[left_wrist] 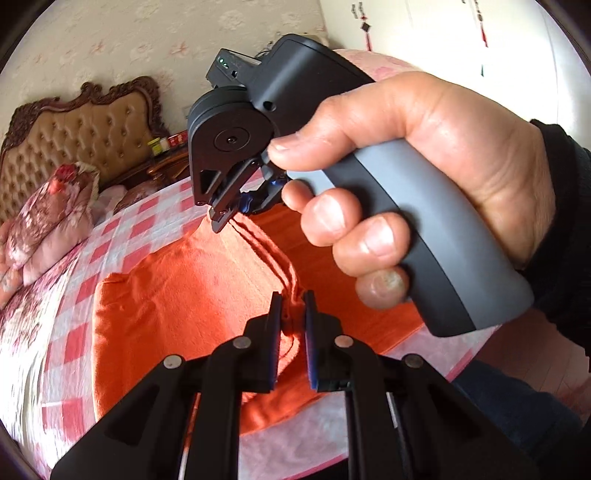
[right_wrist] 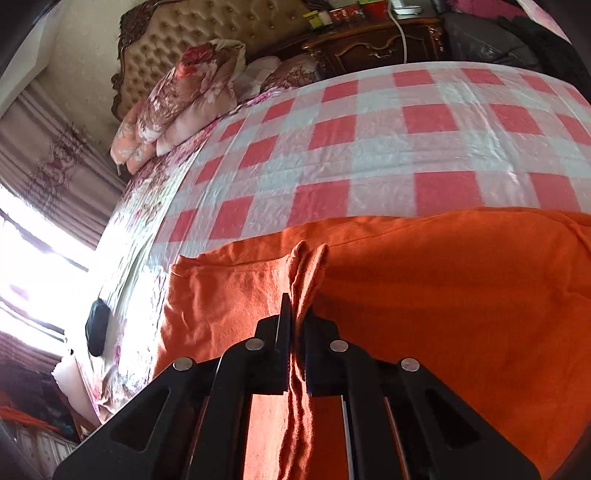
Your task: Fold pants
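Observation:
Orange pants (left_wrist: 166, 306) lie spread on a bed with a red-and-white checked cover (left_wrist: 122, 229). My left gripper (left_wrist: 292, 301) is shut on a bunched fold of the pants' edge and holds it above the bed. My right gripper (left_wrist: 236, 212) shows in the left wrist view, held in a hand, shut on the same raised edge farther along. In the right wrist view the right gripper (right_wrist: 295, 306) pinches a pleat of the orange pants (right_wrist: 443, 295), which sticks up between its fingers. The lifted edge runs taut between both grippers.
A tufted headboard (right_wrist: 192, 33) and floral pillows (right_wrist: 177, 96) are at the bed's far end. A dark wooden nightstand (right_wrist: 373, 40) with jars stands beside it. A bright window and curtains (right_wrist: 44, 166) are at the left. A dark object (right_wrist: 96, 326) lies on the bed's edge.

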Available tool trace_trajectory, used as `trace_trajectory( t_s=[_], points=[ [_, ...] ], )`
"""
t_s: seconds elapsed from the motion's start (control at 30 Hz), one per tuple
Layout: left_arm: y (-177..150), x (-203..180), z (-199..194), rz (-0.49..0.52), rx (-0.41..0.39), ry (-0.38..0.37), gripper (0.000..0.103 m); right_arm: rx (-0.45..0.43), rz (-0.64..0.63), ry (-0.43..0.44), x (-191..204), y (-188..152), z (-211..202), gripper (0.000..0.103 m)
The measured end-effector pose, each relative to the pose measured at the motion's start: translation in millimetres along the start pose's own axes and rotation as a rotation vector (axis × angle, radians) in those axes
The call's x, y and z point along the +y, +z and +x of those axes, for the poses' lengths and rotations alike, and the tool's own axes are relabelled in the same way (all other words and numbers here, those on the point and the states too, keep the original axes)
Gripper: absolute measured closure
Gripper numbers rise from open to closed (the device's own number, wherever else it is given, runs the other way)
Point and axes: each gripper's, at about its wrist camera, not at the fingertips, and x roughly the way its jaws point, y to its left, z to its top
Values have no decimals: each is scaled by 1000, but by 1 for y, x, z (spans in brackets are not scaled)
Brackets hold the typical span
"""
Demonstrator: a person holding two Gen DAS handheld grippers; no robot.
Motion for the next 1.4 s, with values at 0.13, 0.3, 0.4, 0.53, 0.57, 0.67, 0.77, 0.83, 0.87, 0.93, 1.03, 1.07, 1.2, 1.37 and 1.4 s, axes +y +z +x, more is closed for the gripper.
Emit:
trace_trajectory(
  t_s=[0.13,0.3,0.4,0.53,0.57,0.67,0.77,0.83,0.87,0.93,1.03,1.07,1.2,1.37,1.4],
  points=[
    [6,-13,7,33,-2,-30,91,-14,41,-33,-24,-2,-8,98],
    [2,-27,18,61,33,-46,91,-4,50,-68,-39,-8,-8,98],
    [4,-30,21,62,43,-48,91,0,31,-91,-37,-13,-5,98],
    [2,-34,22,66,50,-47,91,0,18,-102,-39,-16,-5,98],
    [2,-33,23,67,50,-48,91,-1,18,-100,-39,-15,-6,98],
    [3,-35,25,77,51,-47,91,-5,12,-107,-40,-16,-8,98],
    [3,-35,28,85,58,-50,91,-6,4,-126,-40,-18,-8,98],
    [2,-36,31,90,69,-53,91,-4,-1,-131,-41,-19,-7,98],
    [1,-37,32,94,75,-55,91,-1,-5,-138,-41,-19,-6,98],
    [1,-36,35,92,84,-57,90,1,-15,-158,-41,-21,-4,98],
    [3,-32,34,60,93,-85,79,-2,-51,-193,-35,-22,-3,97],
    [4,-29,31,49,92,-101,59,-1,-67,-212,-32,-23,-2,94],
    [4,-11,6,-24,64,-104,24,-32,-105,-336,-25,-24,-11,52],
    [-4,49,-20,-243,58,78,7,-108,-140,-450,-12,-28,-36,25],
    [-5,63,-21,-294,66,121,6,-116,-151,-463,-8,-30,-39,21]
  ],
)
